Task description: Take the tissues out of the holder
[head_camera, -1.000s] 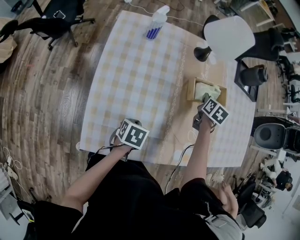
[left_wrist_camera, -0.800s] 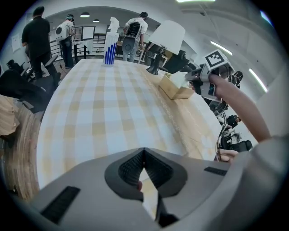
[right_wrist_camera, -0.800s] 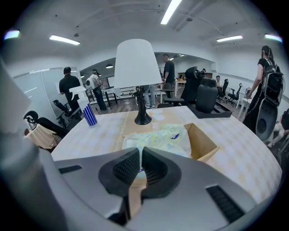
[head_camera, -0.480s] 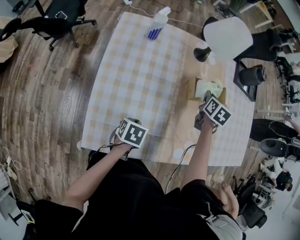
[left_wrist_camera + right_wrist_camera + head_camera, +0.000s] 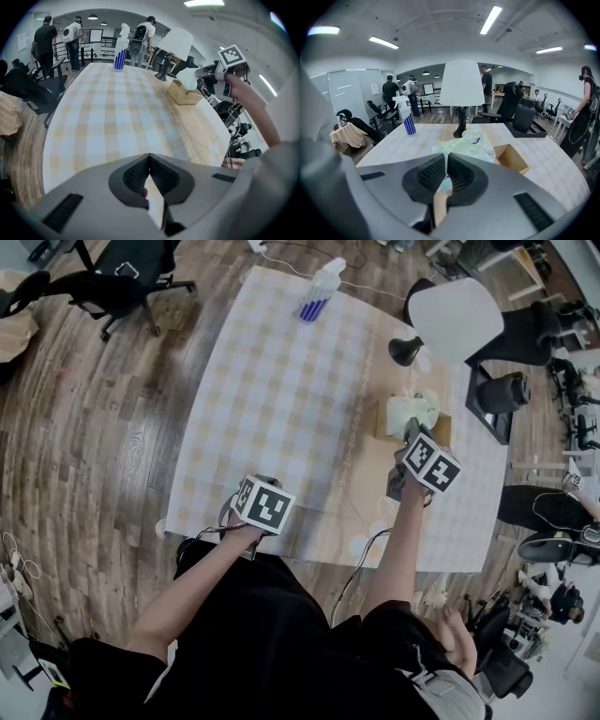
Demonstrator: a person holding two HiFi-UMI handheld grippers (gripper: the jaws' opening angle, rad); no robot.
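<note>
A soft pale-green tissue pack [image 5: 411, 412] hangs just over the open wooden holder [image 5: 443, 427] at the table's right side. My right gripper [image 5: 411, 435] is shut on the pack's near edge. In the right gripper view the tissue pack [image 5: 466, 144] fills the space ahead of the jaws, with the holder [image 5: 512, 160] lower right of it. The left gripper view shows the tissue pack [image 5: 186, 78] raised above the holder [image 5: 185, 96]. My left gripper [image 5: 265, 484] rests near the table's front edge, shut with nothing in it [image 5: 149, 174].
A white-shaded lamp [image 5: 448, 319] on a black base stands just behind the holder. A spray bottle [image 5: 317, 292] stands at the far edge of the checked tablecloth [image 5: 281, 399]. Office chairs and several people surround the table.
The right gripper has drawn the tissue pack up out of the holder, so the pack now sits higher and covers more of the box. The left gripper has barely moved.
</note>
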